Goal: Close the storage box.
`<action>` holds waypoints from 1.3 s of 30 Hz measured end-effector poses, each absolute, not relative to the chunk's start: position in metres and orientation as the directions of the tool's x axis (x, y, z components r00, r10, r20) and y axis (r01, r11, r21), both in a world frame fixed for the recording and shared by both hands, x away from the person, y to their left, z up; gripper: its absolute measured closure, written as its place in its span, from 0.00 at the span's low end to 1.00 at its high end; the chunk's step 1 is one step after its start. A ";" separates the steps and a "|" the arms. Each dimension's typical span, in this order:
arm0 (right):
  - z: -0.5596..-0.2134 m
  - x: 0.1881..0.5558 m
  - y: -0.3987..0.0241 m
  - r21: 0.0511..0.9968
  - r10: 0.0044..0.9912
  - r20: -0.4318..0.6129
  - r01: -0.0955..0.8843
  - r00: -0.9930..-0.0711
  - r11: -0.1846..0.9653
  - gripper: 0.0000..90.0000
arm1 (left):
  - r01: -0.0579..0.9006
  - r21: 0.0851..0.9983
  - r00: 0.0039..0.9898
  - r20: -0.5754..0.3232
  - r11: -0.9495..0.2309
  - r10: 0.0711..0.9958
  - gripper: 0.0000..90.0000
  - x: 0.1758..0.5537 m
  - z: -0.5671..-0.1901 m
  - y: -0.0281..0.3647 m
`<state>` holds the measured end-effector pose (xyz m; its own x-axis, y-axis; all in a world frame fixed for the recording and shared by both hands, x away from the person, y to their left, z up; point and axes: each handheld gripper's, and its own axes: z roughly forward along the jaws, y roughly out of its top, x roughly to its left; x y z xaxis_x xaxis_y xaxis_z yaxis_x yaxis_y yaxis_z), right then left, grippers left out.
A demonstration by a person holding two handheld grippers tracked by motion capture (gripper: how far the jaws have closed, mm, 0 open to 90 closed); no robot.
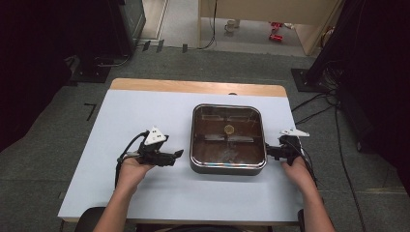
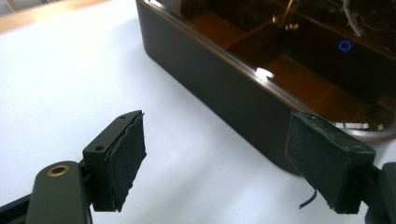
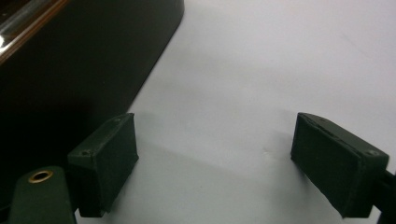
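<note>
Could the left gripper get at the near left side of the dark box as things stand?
Probably yes. The left gripper is open beside the box, with bare white table between them and nothing in the way. Whether its jaws could span the box wall is unclear.

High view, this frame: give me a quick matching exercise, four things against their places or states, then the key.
Things:
1. left gripper
2. right gripper
3. dark square box
4. white tabletop

Places or states:
A. centre of the table, glossy brown lid on top
B. open, left of the box
C. lies under everything, wooden strip at its far edge
D. open, close against the box's right side

Pairs: 1-B, 2-D, 3-A, 4-C
</note>
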<state>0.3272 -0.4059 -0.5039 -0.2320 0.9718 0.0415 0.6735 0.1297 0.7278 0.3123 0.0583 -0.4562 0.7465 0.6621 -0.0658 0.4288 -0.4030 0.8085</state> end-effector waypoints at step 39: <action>-0.504 0.327 -0.406 0.728 0.972 0.041 0.673 -0.232 0.130 0.16 | 0.466 0.733 0.729 -0.001 -0.496 0.684 0.21 0.303 -0.499 0.039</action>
